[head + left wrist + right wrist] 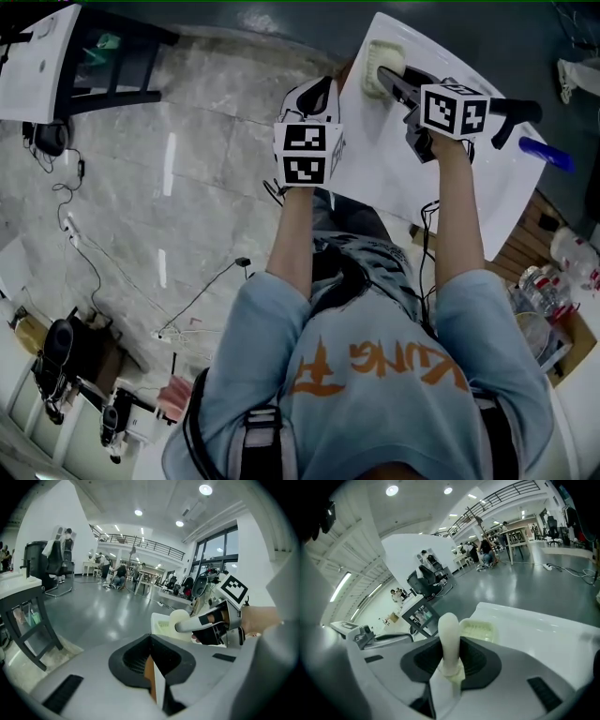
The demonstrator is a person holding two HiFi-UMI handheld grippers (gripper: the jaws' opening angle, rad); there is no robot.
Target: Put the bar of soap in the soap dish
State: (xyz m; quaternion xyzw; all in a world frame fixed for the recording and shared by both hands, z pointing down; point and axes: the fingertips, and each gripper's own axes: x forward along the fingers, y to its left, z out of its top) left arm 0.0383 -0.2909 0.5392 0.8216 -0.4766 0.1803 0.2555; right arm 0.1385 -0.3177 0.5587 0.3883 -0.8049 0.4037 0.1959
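Note:
A cream bar of soap [449, 634] stands on end between the jaws of my right gripper [450, 666], which is shut on its lower end. Just beyond it a pale green soap dish [478, 631] rests on the white table [543, 634]. In the head view the right gripper [392, 81] reaches over the dish [372, 82] at the table's far corner. The left gripper view shows the soap [179, 618] held just above the dish [160, 626]. My left gripper [315, 95] hovers off the table's left edge, shut with nothing in it [154, 677].
A blue object [545, 153] lies at the table's right edge. A black-framed stand [103, 56] is on the floor to the left, with cables [70, 202] beside it. Bottles and a wooden crate [553, 272] sit low on the right.

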